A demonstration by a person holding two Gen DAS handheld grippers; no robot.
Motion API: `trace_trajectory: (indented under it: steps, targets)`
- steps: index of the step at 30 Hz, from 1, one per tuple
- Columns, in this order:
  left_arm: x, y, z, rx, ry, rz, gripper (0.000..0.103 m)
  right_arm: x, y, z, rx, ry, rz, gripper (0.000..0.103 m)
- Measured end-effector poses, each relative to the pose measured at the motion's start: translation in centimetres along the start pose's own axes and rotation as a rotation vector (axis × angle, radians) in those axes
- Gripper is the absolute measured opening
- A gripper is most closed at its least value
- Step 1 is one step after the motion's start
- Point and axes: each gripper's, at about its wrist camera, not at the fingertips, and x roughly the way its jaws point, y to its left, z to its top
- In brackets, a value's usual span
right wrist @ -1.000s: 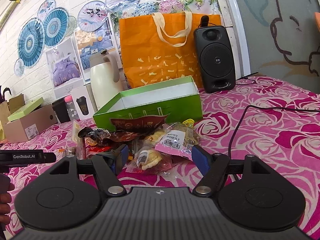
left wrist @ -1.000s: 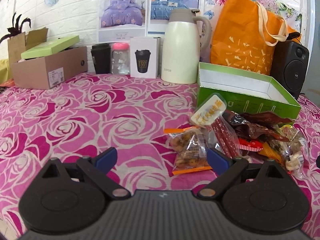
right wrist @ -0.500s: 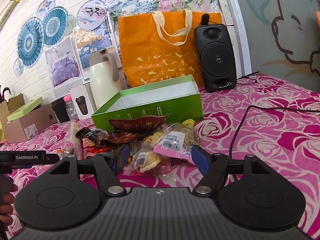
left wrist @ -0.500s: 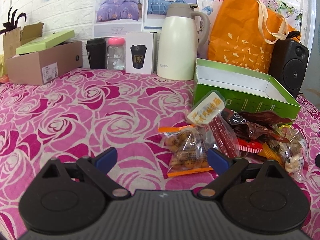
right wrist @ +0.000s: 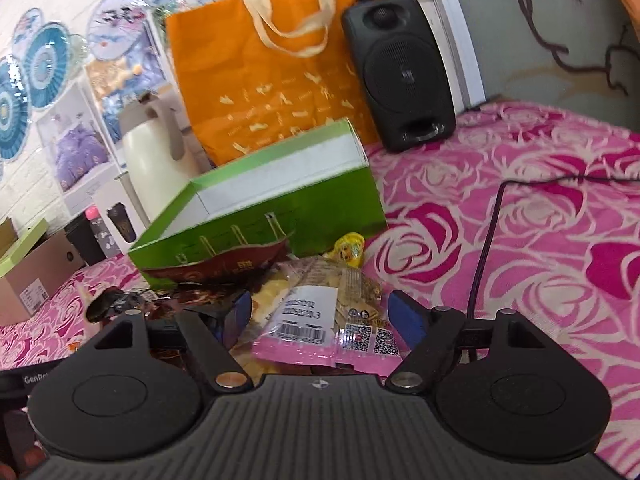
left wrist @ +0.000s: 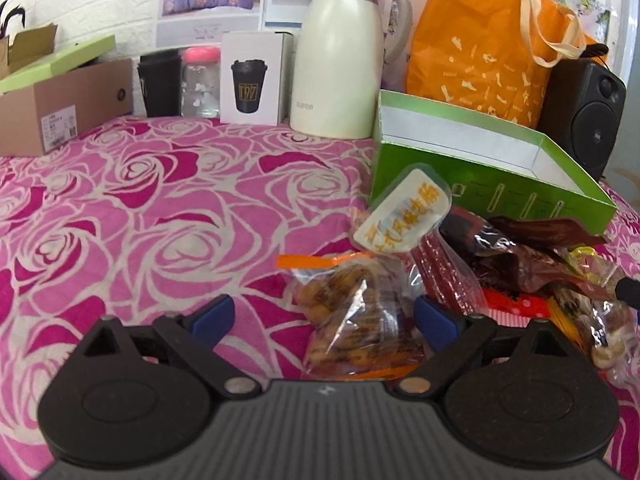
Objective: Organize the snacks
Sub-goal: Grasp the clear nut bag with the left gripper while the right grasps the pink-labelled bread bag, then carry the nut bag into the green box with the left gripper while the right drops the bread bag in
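Two tools gaping, unloaded; green box [left wrist: 472, 160] (white-lined) bare inside; snack pile [left wrist: 460, 280] just outside.

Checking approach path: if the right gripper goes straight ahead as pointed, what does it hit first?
Most likely the pink-edged snack packet, already between the open right gripper's fingers. Behind it sit more snacks, then the green box. Depth is unclear.

Both wrist views low, close, facing wall; shared: green box [left wrist: 472, 168] [right wrist: 280, 208], snack pile [left wrist: 460, 272] [right wrist: 320, 304].
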Motion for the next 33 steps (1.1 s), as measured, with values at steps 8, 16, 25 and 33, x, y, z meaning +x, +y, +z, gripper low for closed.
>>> trace_trajectory:
  steps: [8, 16, 25, 33]
  targets:
    - [0.2, 0.7, -0.4, -0.011, -0.014, -0.058, 0.069, 1.3, 0.1, -0.3, -0.016, 0.076, -0.012, 0.103]
    - [-1.0, 0.6, -0.9, -0.015, -0.032, -0.094, 0.046, -0.3, 2.1, -0.7, -0.175, 0.010, -0.021, 0.103]
    - [-5.4, 1.6, -0.8, -0.030, -0.107, -0.070, 0.045, -3.9, 2.7, -0.5, -0.158, -0.099, -0.023, 0.099]
    - [-10.6, -0.6, 0.0, 0.035, -0.203, -0.146, 0.045, -8.4, 4.2, -0.6, -0.182, -0.220, -0.009, 0.099]
